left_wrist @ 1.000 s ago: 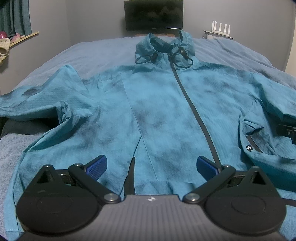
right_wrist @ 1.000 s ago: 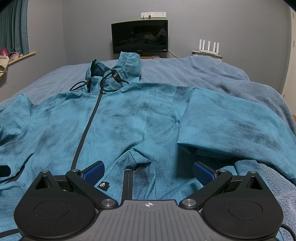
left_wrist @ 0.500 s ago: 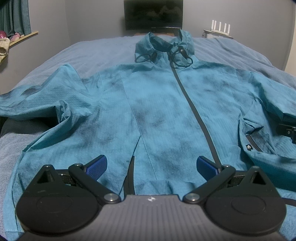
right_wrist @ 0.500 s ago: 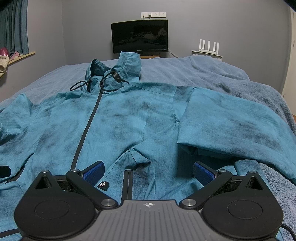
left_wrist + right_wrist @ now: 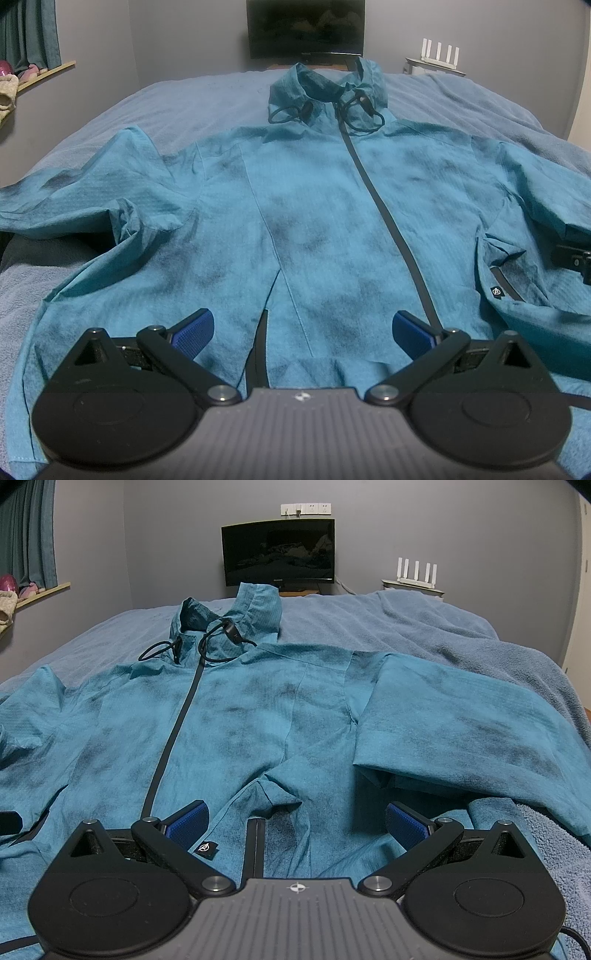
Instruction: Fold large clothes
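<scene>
A teal hooded jacket point(image 5: 314, 206) lies front up on the bed, its dark zipper point(image 5: 384, 218) shut and its hood point(image 5: 325, 88) at the far end. My left gripper point(image 5: 302, 328) hovers open over the hem on the jacket's left half. The jacket point(image 5: 229, 720) also fills the right wrist view, where my right gripper point(image 5: 295, 821) stands open above the hem by a small logo tag point(image 5: 207, 847). The right sleeve point(image 5: 461, 738) lies spread to the right. Neither gripper holds any cloth. In the left wrist view the right gripper's edge point(image 5: 574, 258) shows at far right.
A blue-grey blanket point(image 5: 480, 638) covers the bed. A dark monitor point(image 5: 279, 555) and a white router point(image 5: 415, 574) stand against the far wall. A window ledge point(image 5: 37, 592) with curtain is at the left. The left sleeve point(image 5: 74, 206) bunches near the bed's left edge.
</scene>
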Tool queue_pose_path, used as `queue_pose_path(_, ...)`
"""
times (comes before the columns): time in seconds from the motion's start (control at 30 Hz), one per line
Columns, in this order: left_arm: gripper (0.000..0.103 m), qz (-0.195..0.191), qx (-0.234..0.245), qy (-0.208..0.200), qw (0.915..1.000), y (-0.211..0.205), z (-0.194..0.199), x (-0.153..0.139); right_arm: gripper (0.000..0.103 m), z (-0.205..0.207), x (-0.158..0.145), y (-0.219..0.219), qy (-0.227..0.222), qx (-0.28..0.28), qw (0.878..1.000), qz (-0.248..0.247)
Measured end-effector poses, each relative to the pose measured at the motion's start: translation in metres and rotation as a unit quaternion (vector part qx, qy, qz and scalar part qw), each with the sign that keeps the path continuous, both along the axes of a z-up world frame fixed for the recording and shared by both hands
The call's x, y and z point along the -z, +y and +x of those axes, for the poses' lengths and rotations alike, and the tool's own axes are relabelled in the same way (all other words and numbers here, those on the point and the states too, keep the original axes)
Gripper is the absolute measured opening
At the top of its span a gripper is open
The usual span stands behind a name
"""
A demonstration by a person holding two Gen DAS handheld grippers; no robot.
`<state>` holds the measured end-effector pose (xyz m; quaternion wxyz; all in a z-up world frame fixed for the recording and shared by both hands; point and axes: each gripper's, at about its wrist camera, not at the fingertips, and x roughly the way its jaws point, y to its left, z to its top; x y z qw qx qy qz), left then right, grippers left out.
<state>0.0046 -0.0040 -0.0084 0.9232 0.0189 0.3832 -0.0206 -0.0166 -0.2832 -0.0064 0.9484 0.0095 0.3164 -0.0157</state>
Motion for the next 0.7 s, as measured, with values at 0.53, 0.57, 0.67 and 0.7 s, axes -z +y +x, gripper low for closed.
queue_pose_path(0.53, 0.103, 0.060, 0.020, -0.089, 0.9940, 0.011, 0.024, -0.039, 0.103, -0.016, -0.050, -0.080, -0.038, 0.135, 0.985, 0.097)
queue_pose_path(0.57, 0.103, 0.071, 0.025, -0.086, 0.9934, 0.009, 0.025, -0.033, 0.103, -0.018, -0.051, -0.092, -0.037, 0.146, 0.983, 0.109)
queue_pose_path(0.67, 0.103, 0.064, 0.040, -0.047, 0.9961, 0.013, 0.032, -0.012, 0.103, -0.033, -0.052, -0.139, -0.046, 0.190, 0.970, 0.146)
queue_pose_path(0.7, 0.103, 0.052, 0.045, -0.033, 0.9971, 0.015, 0.034, -0.004, 0.103, -0.038, -0.050, -0.153, -0.045, 0.204, 0.965, 0.156)
